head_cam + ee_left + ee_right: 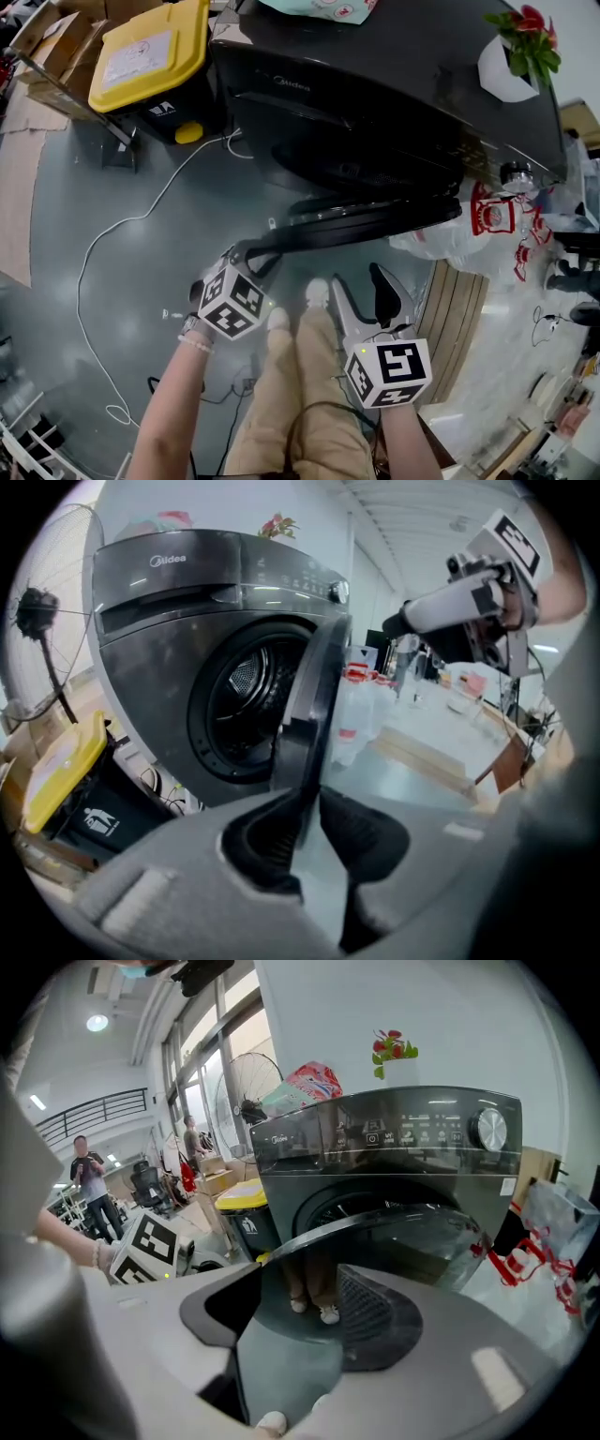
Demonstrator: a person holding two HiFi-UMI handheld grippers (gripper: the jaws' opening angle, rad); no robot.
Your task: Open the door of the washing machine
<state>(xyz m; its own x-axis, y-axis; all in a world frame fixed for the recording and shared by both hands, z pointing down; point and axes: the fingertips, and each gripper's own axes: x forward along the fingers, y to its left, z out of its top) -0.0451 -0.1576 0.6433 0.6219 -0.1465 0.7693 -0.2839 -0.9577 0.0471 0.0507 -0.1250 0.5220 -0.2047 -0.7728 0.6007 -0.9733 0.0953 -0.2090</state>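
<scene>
The dark grey washing machine stands ahead, and its round door is swung out towards me, leaving the drum opening uncovered. My left gripper is at the door's free end. In the left gripper view the door's edge runs down between the two black pads, and the left gripper is shut on it. My right gripper is held just in front of the door's outer face with its jaws wide apart. In the right gripper view the glass door lies beyond the right gripper, with nothing between the pads.
A black bin with a yellow lid stands left of the machine, and a white cable trails over the floor. A flower pot sits on the machine. Plastic bags and wooden boards lie to the right. My legs are below.
</scene>
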